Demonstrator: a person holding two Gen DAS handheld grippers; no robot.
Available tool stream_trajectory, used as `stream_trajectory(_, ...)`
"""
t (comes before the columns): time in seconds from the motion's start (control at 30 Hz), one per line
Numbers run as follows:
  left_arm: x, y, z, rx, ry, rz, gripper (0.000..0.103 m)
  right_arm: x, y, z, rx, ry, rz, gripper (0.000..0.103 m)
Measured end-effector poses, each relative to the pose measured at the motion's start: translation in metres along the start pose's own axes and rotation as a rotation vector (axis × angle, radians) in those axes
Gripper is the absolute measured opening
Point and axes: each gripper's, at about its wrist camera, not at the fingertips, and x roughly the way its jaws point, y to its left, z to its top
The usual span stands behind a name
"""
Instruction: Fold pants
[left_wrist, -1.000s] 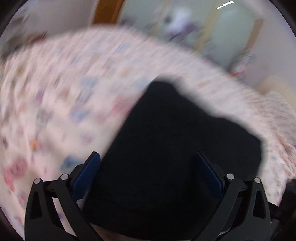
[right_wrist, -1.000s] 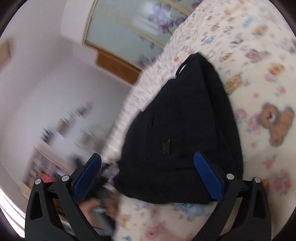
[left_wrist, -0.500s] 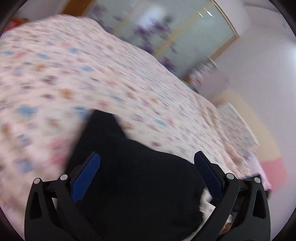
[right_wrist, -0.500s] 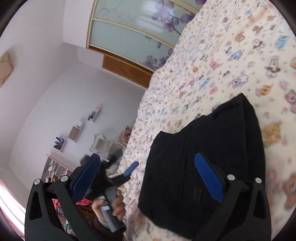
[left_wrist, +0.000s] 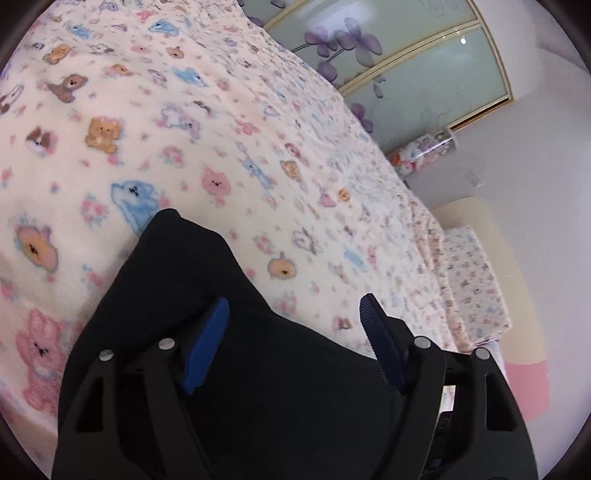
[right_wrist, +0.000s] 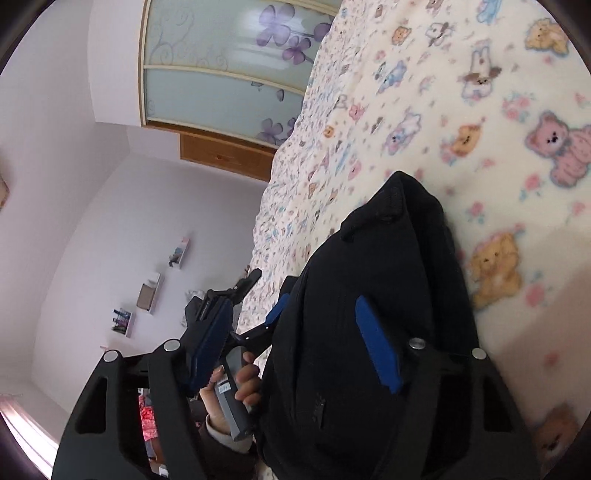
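Bear-print blanket (left_wrist: 229, 122) under black pants (left_wrist: 266, 387); both grippers' fingers spread, just closing, pinching nothing; right view alone shows hand (right_wrist: 243, 384).

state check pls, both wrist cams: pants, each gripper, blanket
black pants: folded into a compact bundle, lying flat on the bed near its edge.
left gripper: open, jaws have just been closing, over the pants, pads not pressing on cloth.
right gripper: open, jaws have just been closing, astride the pants' side edge, nothing clamped.
animal-print blanket: spread over the bed, mostly smooth.
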Motion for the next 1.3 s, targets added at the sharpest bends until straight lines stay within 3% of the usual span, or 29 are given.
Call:
stream_trajectory(0.07, -0.013, -0.011, -0.003, 0.04, -0.012, -0.015, 0.101, -0.003, 0.015, -0.001, -0.033, -0.002, 0.0, 0.102)
stream_trajectory(0.17, -0.037, -0.022, -0.008, 0.073, -0.109, -0.075, 0.101, -0.007, 0.048, -0.005, -0.161, -0.04, 0.016, 0.102)
stream_trajectory(0.2, -0.038, -0.02, -0.008, 0.076, -0.12, -0.035, 0.101, -0.004, 0.051, -0.005, -0.172, -0.038, -0.018, 0.102)
stream_trajectory(0.27, -0.028, -0.009, -0.005, 0.046, -0.08, 0.077, 0.101, 0.008, 0.038, -0.001, -0.118, -0.016, -0.085, 0.102)
stream_trajectory(0.3, -0.022, 0.0, -0.004, 0.034, -0.041, 0.058, 0.101, 0.017, 0.022, 0.002, -0.066, 0.017, -0.092, 0.102)
stream_trajectory(0.37, -0.029, 0.0, -0.006, 0.047, -0.049, 0.041, 0.101, 0.015, 0.009, 0.004, -0.023, 0.001, -0.045, 0.102)
stream_trajectory(0.47, -0.054, -0.011, -0.016, 0.057, -0.059, 0.05, 0.101, -0.003, 0.025, -0.001, -0.033, -0.013, -0.086, 0.102)
stream_trajectory(0.57, -0.087, -0.019, -0.037, 0.112, -0.06, -0.009, 0.101, -0.024, 0.056, -0.029, -0.163, 0.02, -0.001, 0.102)
stream_trajectory(0.63, -0.113, -0.027, -0.065, 0.204, -0.074, 0.017, 0.101, -0.029, 0.065, -0.05, -0.212, 0.065, 0.026, 0.102)
stream_trajectory(0.7, -0.13, -0.032, -0.095, 0.289, -0.09, 0.031, 0.101, -0.031, 0.072, -0.067, -0.251, 0.103, 0.011, 0.102)
stream_trajectory(0.8, -0.143, -0.034, -0.124, 0.333, -0.118, -0.003, 0.101, -0.028, 0.079, -0.094, -0.317, 0.146, -0.019, 0.102)
stream_trajectory(0.9, -0.132, -0.025, -0.136, 0.298, -0.116, -0.008, 0.101, -0.027, 0.078, -0.101, -0.344, 0.121, -0.019, 0.102)
stream_trajectory(1.0, -0.113, -0.008, -0.136, 0.238, -0.058, 0.041, 0.101, -0.017, 0.051, -0.096, -0.275, 0.123, -0.069, 0.102)
stream_trajectory(1.1, -0.101, -0.012, -0.146, 0.384, -0.061, 0.13, 0.101, -0.021, 0.026, -0.101, -0.223, 0.12, 0.021, 0.102)
stream_trajectory(1.17, -0.096, -0.019, -0.153, 0.448, -0.067, 0.189, 0.101, -0.021, 0.027, -0.101, -0.244, 0.121, 0.01, 0.102)
stream_trajectory(1.3, -0.097, -0.016, -0.156, 0.46, -0.087, 0.179, 0.101, -0.019, 0.038, -0.11, -0.327, 0.107, -0.015, 0.102)
